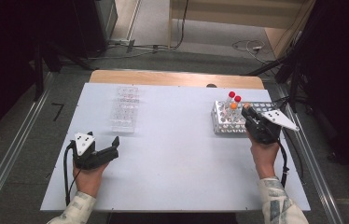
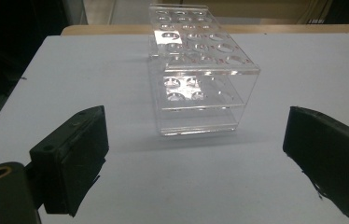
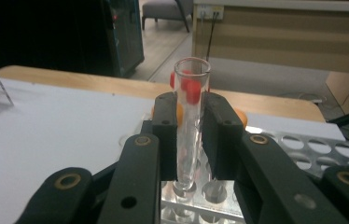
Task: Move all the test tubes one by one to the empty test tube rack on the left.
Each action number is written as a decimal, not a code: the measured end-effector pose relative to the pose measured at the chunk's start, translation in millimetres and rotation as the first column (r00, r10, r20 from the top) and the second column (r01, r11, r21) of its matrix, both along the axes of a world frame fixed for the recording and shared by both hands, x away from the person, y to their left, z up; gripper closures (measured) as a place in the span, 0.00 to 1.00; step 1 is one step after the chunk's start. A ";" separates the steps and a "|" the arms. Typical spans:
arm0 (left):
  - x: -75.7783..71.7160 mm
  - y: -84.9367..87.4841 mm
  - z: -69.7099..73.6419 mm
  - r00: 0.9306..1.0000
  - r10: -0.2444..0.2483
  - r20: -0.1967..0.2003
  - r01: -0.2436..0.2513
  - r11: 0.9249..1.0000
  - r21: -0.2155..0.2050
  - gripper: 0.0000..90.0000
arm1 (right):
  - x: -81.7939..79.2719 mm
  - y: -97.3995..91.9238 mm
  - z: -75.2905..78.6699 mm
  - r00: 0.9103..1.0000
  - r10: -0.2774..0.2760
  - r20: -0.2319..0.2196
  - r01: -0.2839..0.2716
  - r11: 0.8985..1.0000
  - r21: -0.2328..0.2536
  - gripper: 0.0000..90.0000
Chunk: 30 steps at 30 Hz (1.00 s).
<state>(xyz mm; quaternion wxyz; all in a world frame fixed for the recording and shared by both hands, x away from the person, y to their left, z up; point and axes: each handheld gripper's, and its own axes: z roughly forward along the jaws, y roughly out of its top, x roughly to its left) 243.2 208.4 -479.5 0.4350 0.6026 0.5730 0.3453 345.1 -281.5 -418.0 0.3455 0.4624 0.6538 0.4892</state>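
Right gripper [image 3: 191, 140] clamped on uncapped clear glass test tube [image 3: 190, 121] mid-frame over perforated metal rack [image 3: 303, 149]; lift straight up, clearing capped neighbours; left gripper [image 2: 196, 154] agape, idle.

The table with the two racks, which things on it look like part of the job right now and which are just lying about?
Part of the job, likely:
right gripper, shut on a clear uncapped tube
metal rack
capped tubes
clear plastic rack
left gripper, open

Lying about:
cables on the floor
dark cabinet
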 end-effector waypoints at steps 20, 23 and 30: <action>5.0 -23.2 9.6 0.999 -0.012 0.036 0.011 0.999 0.031 0.12 | -28.9 14.8 -3.7 0.988 0.134 -0.074 -0.136 0.991 -0.017 0.82; 8.9 -28.6 12.5 0.999 -0.037 0.038 0.036 0.999 0.024 0.13 | -32.2 28.3 -6.8 0.979 0.185 -0.089 -0.187 0.982 -0.020 0.82; 21.6 -41.5 20.9 0.996 -0.084 0.044 0.084 0.996 -0.007 0.13 | -36.3 61.3 -14.0 0.957 0.271 -0.101 -0.273 0.962 -0.006 0.82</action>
